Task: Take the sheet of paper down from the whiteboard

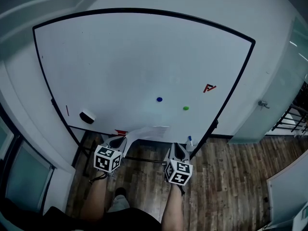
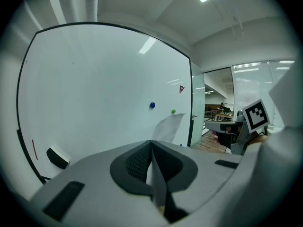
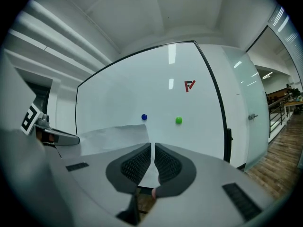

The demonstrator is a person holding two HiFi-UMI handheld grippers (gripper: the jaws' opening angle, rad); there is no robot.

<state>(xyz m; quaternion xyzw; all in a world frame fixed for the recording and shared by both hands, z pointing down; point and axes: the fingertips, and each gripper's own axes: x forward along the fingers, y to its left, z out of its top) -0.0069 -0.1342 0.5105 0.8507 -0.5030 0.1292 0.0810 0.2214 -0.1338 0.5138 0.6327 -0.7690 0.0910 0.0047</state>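
Observation:
The white sheet of paper (image 1: 147,133) is off the whiteboard (image 1: 134,57) and hangs curled between my two grippers, below the board's bottom edge. My left gripper (image 1: 120,141) is shut on the sheet's left edge; in the left gripper view the paper (image 2: 168,126) runs out of the closed jaws (image 2: 151,143). My right gripper (image 1: 177,148) is at the sheet's right end. In the right gripper view its jaws (image 3: 152,148) stand a narrow slit apart, with the paper (image 3: 113,136) showing in the slit. A blue magnet (image 1: 159,99) and a green magnet (image 1: 186,108) remain on the board.
A black-and-white eraser (image 1: 87,116) sticks to the board's lower left. A red logo mark (image 1: 209,88) is at the right. A marker (image 1: 189,141) sits at the tray's right end. A glass door (image 1: 269,105) stands to the right, above wooden floor (image 1: 231,177).

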